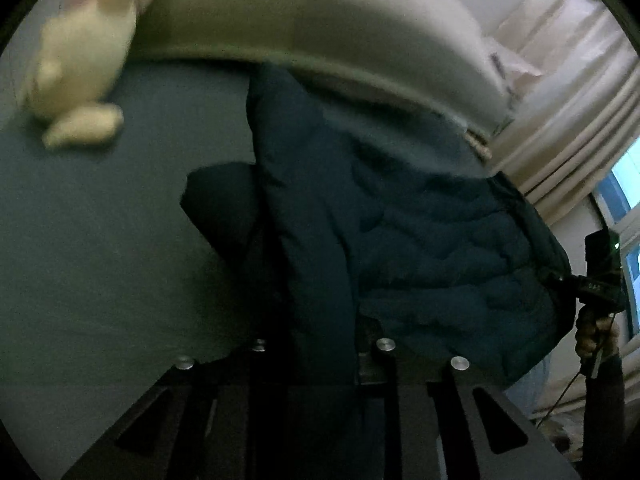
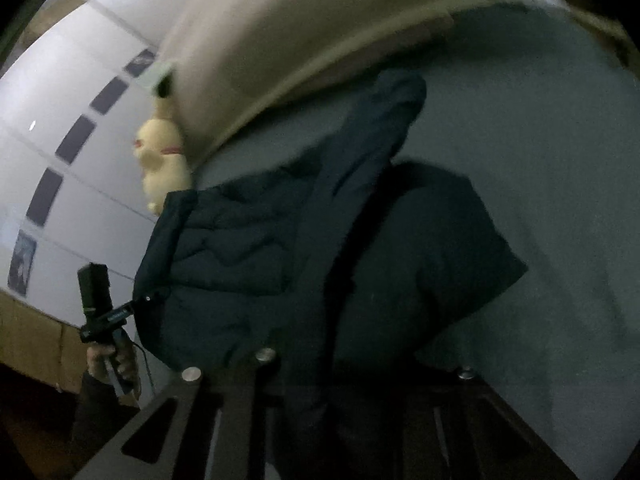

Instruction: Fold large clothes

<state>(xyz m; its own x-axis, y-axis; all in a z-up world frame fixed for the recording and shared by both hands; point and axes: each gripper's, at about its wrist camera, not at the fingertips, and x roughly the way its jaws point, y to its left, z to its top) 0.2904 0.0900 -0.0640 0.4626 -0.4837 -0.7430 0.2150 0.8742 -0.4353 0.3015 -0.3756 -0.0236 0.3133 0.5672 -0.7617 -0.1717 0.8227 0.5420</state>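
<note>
A dark navy quilted jacket [image 1: 420, 240] hangs lifted above a grey-blue bed sheet [image 1: 100, 240]. My left gripper [image 1: 320, 344] is shut on one edge of the jacket, and the fabric hides its fingertips. In the right wrist view the same jacket [image 2: 240, 260] fills the middle, with a sleeve or hood [image 2: 384, 120] trailing toward the headboard. My right gripper [image 2: 344, 360] is shut on the jacket too, its fingertips buried in the cloth. Each view shows the other gripper at the jacket's far edge: the right one [image 1: 568, 280] and the left one [image 2: 136, 304].
A cream plush toy [image 1: 84, 60] lies on the sheet by the beige padded headboard [image 1: 320, 12]; the toy also shows in the right wrist view [image 2: 164, 160]. Pale curtains [image 1: 568, 120] and a window [image 1: 628, 200] stand to the right. A white panelled wall [image 2: 80, 120] is on the left.
</note>
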